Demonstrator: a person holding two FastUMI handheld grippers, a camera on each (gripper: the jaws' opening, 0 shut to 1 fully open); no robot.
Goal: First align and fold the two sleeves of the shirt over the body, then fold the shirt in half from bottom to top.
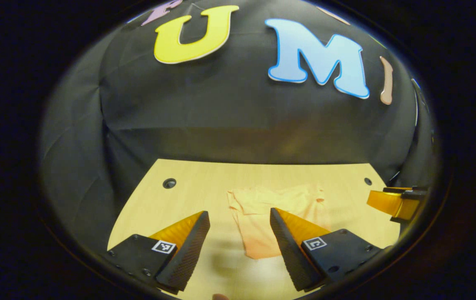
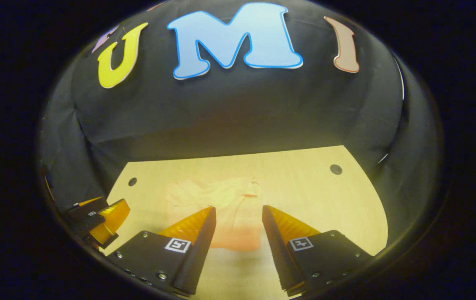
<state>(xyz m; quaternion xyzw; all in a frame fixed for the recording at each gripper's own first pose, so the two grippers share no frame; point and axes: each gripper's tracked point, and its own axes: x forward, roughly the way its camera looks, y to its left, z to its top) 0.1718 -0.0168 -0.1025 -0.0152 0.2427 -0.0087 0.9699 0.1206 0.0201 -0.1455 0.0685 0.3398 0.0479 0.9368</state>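
A pale wooden table [image 1: 188, 200] fills the floor of the booth, its far edge meeting the black cloth wall [image 1: 238, 116], with a small round hole [image 1: 169, 183] near each far corner. On it lies the shirt [image 1: 262, 208], a light peach garment spread flat toward the middle of the table, closer to the far edge than the near one; in the right gripper view the same shirt [image 2: 221, 200] appears washed out by the light, its lower part a deeper peach than the rest. The cloth looks wrinkled around the upper part, though the blur makes it hard to tell how the sleeves lie. The left hand-held gripper [image 1: 240, 227] hangs above the near side of the table with its two fingers spread wide apart and nothing between them, the shirt showing beyond its right finger. The right hand-held gripper [image 2: 238, 223] hovers likewise, fingers parted and empty, with the shirt lying just past the gap. Each device catches the other at the margin: the right one at the table's right edge in the left gripper view, and the left one [image 2: 108, 221] by the table's left edge in the right gripper view.
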